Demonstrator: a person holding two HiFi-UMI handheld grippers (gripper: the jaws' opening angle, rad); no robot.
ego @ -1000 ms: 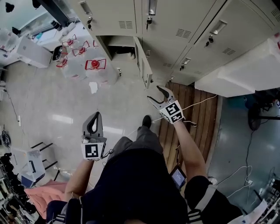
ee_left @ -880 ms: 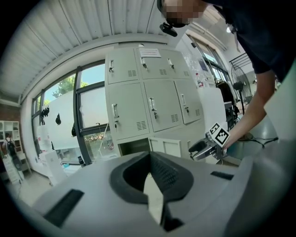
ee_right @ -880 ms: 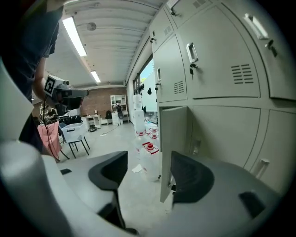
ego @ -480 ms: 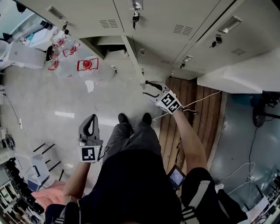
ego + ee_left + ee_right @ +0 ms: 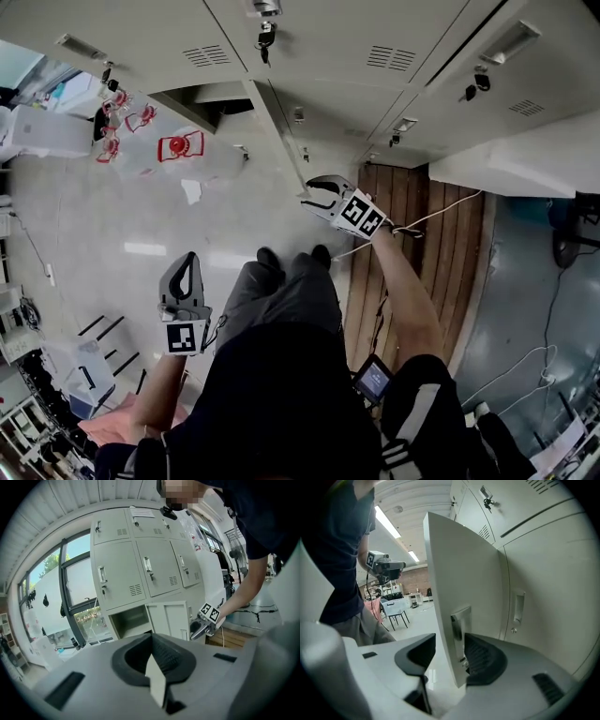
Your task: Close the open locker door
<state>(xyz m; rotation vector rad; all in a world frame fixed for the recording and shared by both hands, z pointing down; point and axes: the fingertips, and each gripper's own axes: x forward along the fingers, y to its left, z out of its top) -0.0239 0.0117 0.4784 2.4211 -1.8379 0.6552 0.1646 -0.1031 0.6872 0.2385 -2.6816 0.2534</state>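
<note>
Right gripper view: what stands between the jaws?
– The door (image 5: pixel 459 573), a flat sheet of pale painted metal, edge-on. Its free edge and a shiny latch plate (image 5: pixel 459 620) sit in the gap of the right gripper (image 5: pixel 449 645). The jaws have just been closing but stand apart. The ribbed black pad at 3 o'clock is just beside the door, and whether it touches I cannot tell. The pad at 9 o'clock is clear of it.

And the left gripper (image 5: pixel 151 638)?
– Its jaws are pressed together with nothing in them, the black pads forming a rounded loop.

Where is the door from above?
– In the head view the door (image 5: pixel 281 131) is a thin line running from 12 o'clock toward the middle, swung out from the lockers (image 5: pixel 375 56). These are beige steel with louvred vents. The right gripper (image 5: pixel 309 192) is at the door's near end. The left gripper (image 5: pixel 190 261) hangs at 8 o'clock over the glossy floor (image 5: pixel 141 216), well apart from the door.

Anything hard to read?
– The compartment (image 5: pixel 131 620) is dark at the back. The door's bottom edge is cut off by the gripper body in the right gripper view. Wooden slats (image 5: pixel 403 216) at 3 o'clock run partly under the person's arm.
</note>
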